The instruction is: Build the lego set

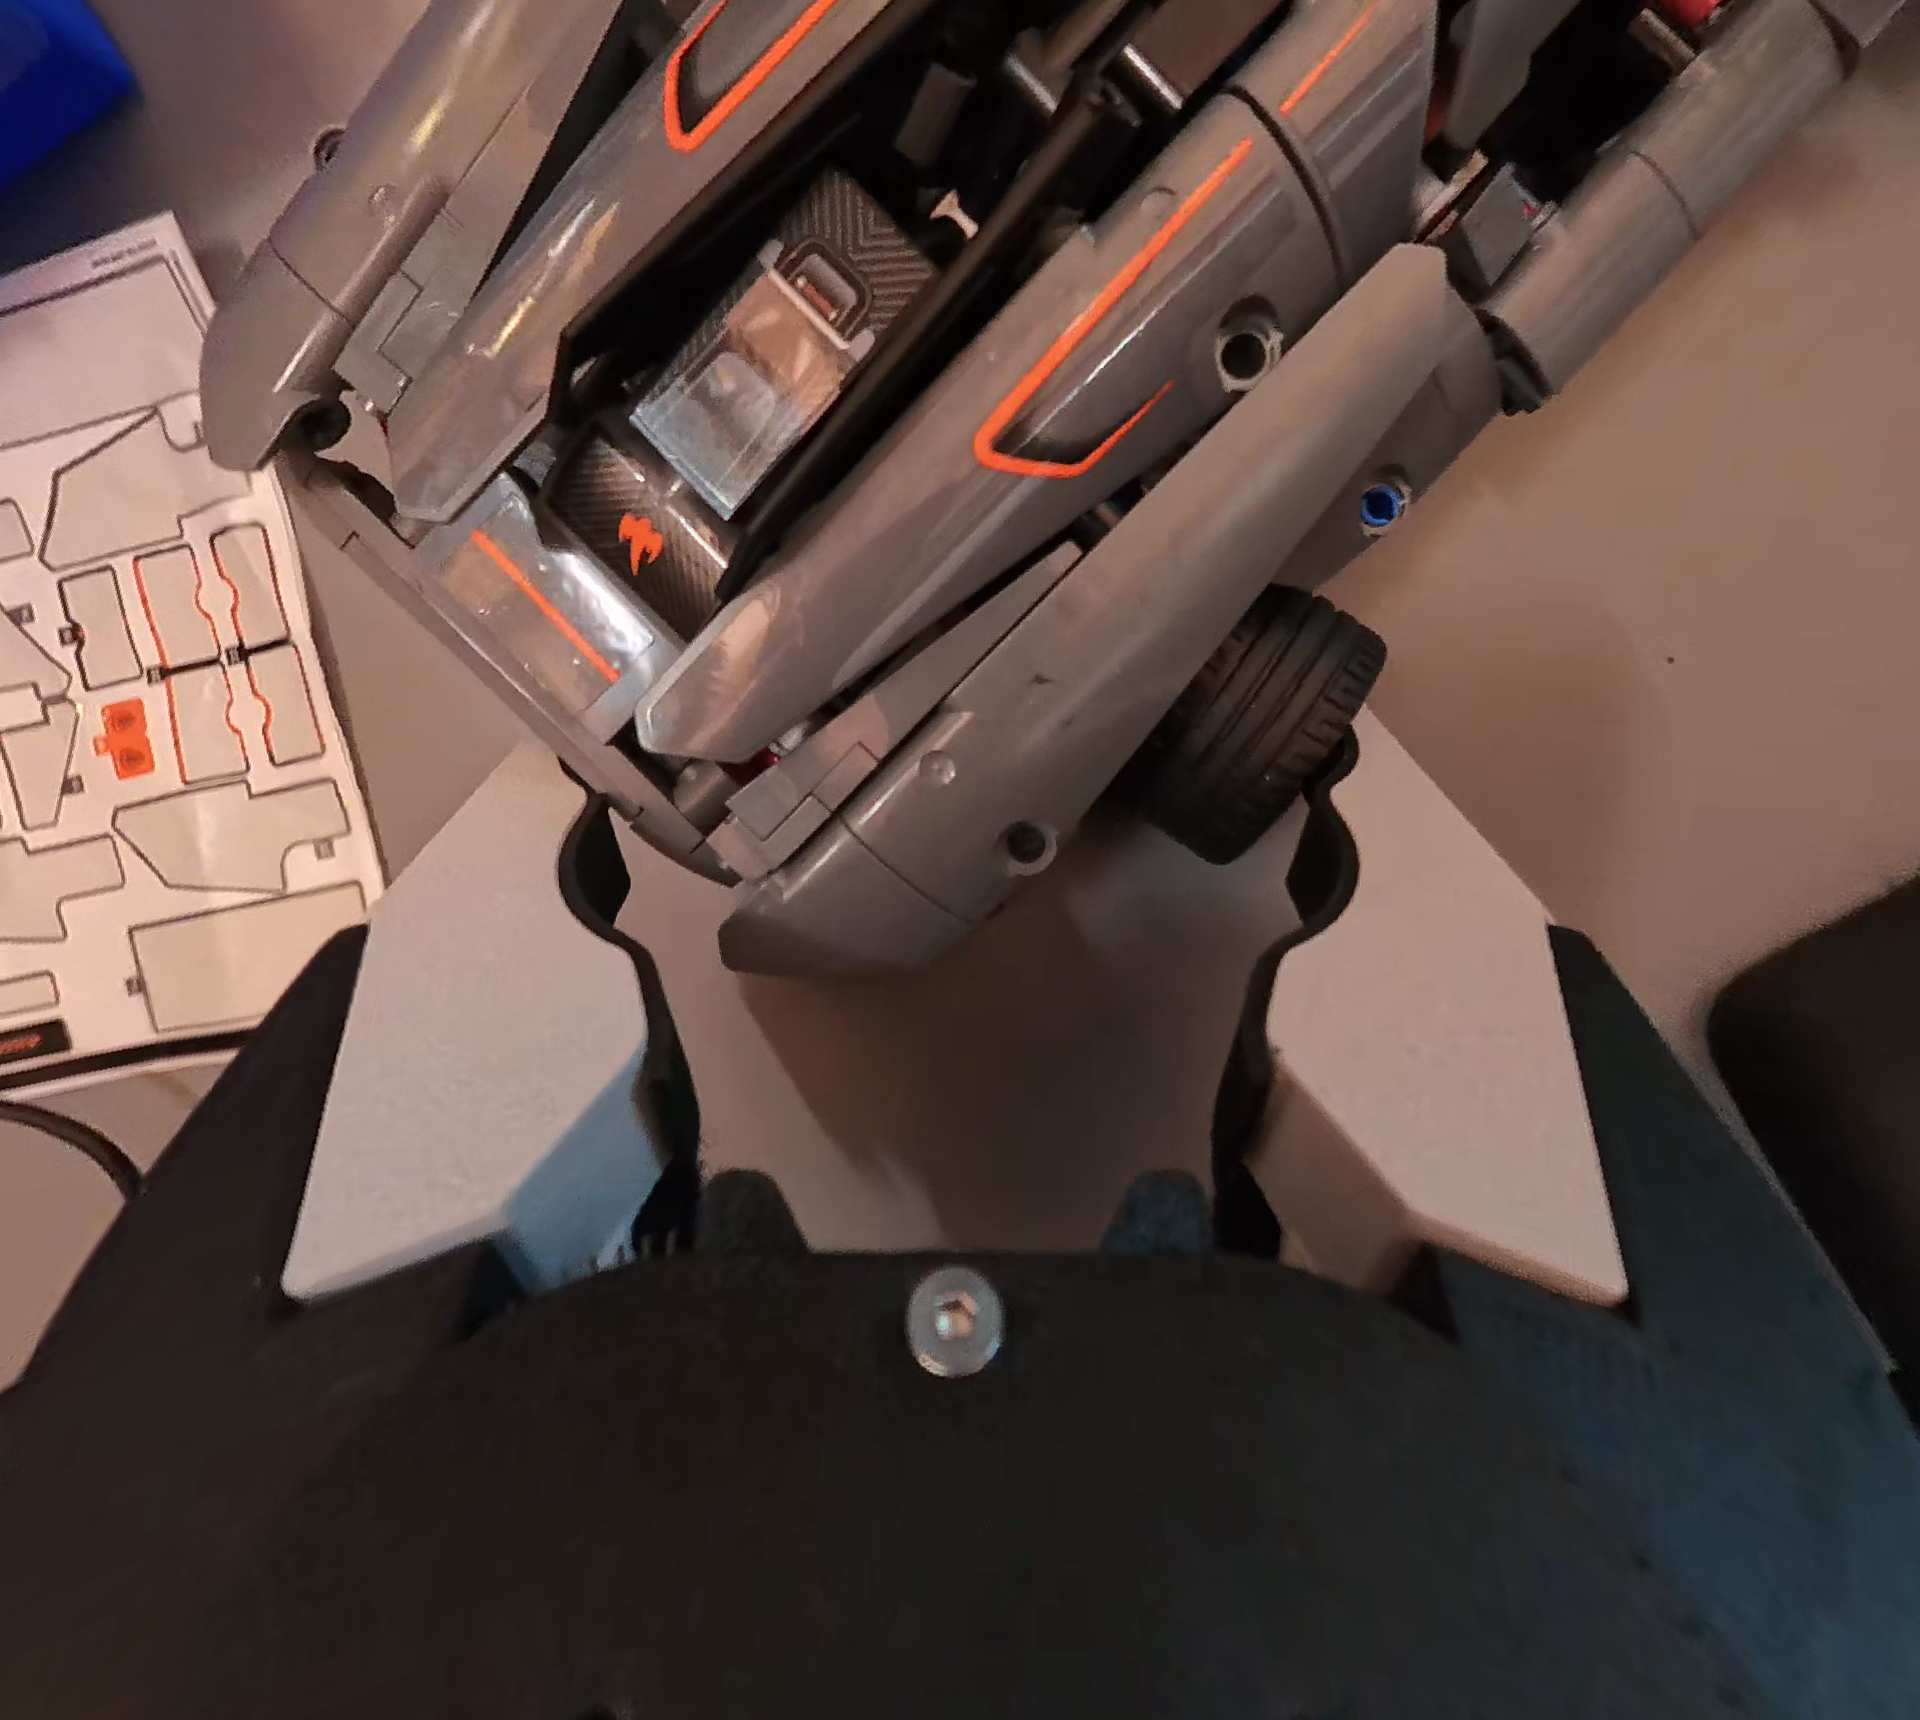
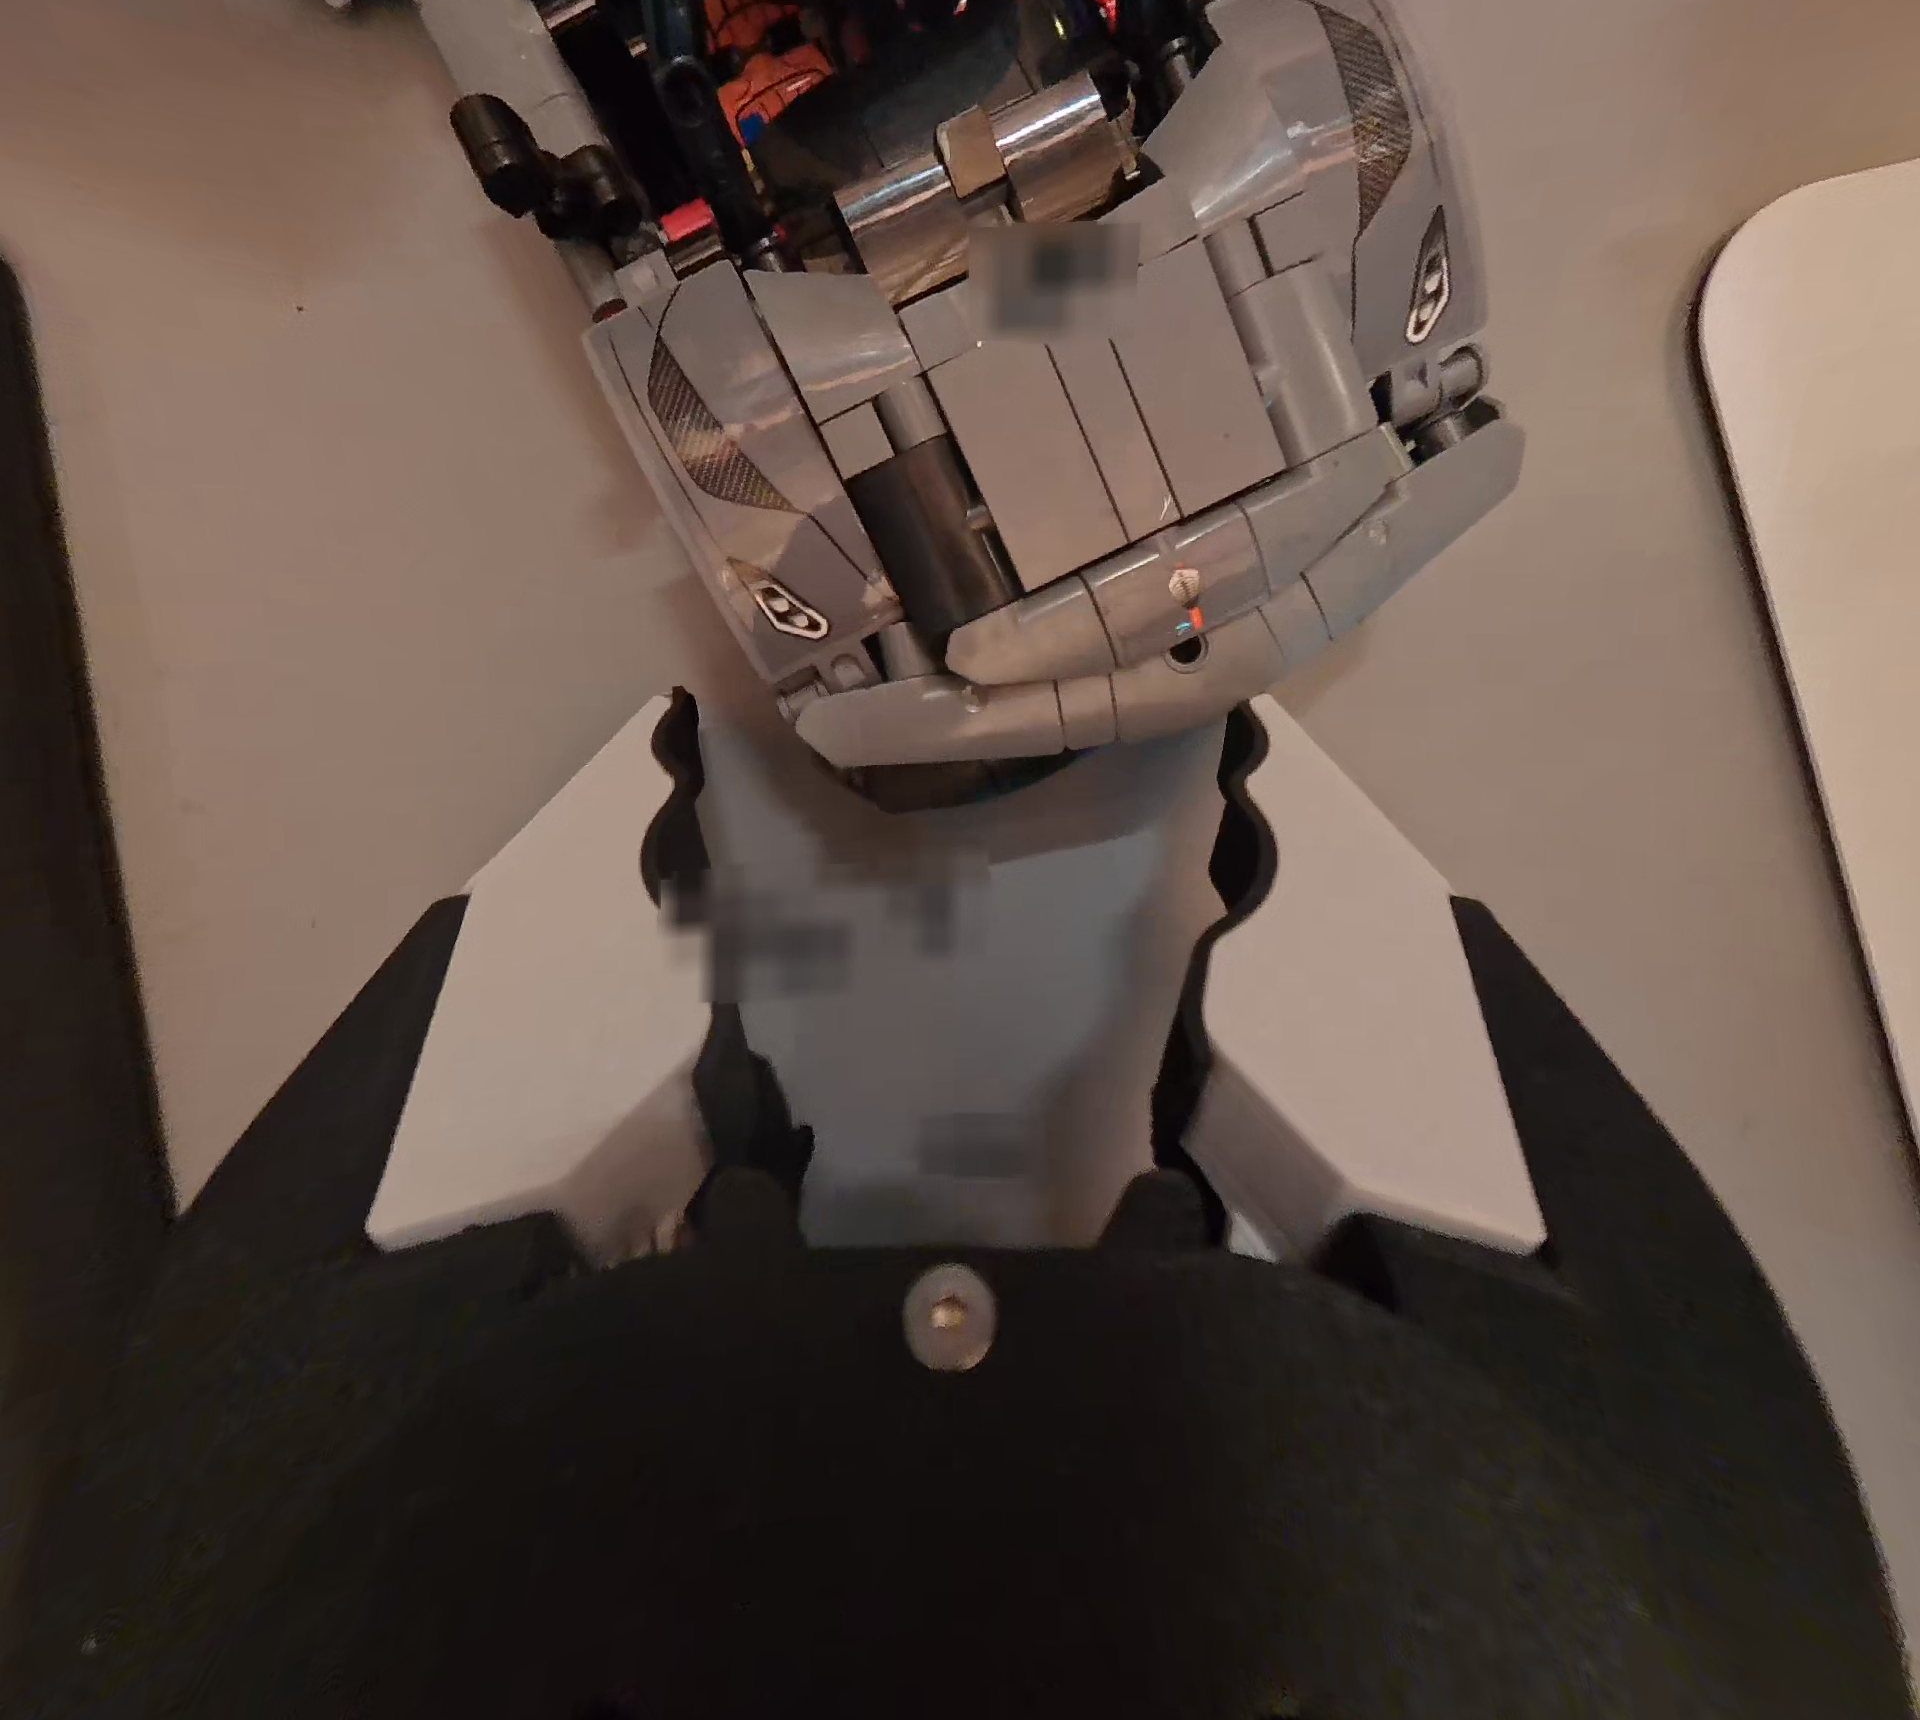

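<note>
Left wrist view: left gripper (image 1: 956, 839) jaws spread wide, grasping nothing. One end of the grey car (image 1: 935, 382) sits between the fingertips; whether it touches them cannot be told. A black wheel (image 1: 1273, 725) lies just beside the 1 o'clock fingertip. The body runs from centre up toward 1 o'clock, with orange trim lines on the grey panels and a clear cover over dark parts in the middle gap. A sticker sheet (image 1: 156, 683) lies flat on the table (image 1: 1662, 631) at 9 o'clock, close to the car. A blue bin (image 1: 52, 29) shows at 10 o'clock, at the frame edge.

Right wrist view: right gripper (image 2: 961, 756) jaws also released, wide apart, holding nothing. The car's other end (image 2: 1081, 465), with two small headlight stickers, sits just past the fingertips at 12 o'clock; contact cannot be told. Behind it, at 12 o'clock, an open cockpit with orange seats (image 2: 774, 81). A white board (image 2: 1839, 527) lies at 3 o'clock, well apart from the car.
</note>
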A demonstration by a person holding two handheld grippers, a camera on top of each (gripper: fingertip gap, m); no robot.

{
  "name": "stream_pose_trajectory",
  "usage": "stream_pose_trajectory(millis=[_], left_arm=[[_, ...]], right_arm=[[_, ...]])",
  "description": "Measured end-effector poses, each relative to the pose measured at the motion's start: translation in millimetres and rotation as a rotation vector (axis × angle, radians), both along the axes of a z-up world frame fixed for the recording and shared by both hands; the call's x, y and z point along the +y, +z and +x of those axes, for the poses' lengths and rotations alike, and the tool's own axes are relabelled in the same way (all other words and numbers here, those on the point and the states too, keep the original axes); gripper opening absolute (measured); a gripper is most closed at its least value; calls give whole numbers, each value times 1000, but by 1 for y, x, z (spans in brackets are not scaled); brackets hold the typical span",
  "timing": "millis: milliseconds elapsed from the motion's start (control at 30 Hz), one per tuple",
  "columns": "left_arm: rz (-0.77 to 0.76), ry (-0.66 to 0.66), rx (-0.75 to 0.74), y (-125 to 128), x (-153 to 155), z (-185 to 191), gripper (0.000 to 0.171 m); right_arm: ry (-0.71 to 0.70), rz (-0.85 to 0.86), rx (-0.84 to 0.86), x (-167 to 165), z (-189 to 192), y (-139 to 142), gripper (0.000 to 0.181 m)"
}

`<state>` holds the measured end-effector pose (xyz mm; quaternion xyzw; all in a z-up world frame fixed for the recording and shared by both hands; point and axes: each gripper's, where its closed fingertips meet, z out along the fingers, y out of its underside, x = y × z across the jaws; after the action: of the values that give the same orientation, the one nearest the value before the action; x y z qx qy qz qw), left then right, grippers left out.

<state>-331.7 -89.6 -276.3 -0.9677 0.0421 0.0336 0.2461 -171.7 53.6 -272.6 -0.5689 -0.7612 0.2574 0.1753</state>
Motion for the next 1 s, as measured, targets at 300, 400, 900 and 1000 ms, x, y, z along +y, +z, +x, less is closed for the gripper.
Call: stream_pose_trajectory(millis=[300, 400, 900, 1000], left_arm=[[56, -60, -34, 5, 22, -16, 131], [60, -75, -50, 5, 27, -19, 131], [131, -129, -115, 10, 59, -37, 135], [130, -112, -107, 10, 55, -39, 133]], right_arm=[[34, 50, -37, -6, 5, -6, 95], [41, 43, -42, -7, 7, -6, 94], [98, -7, -44, -17, 13, -3, 91], [92, -59, -15, -11, 12, 3, 92]])
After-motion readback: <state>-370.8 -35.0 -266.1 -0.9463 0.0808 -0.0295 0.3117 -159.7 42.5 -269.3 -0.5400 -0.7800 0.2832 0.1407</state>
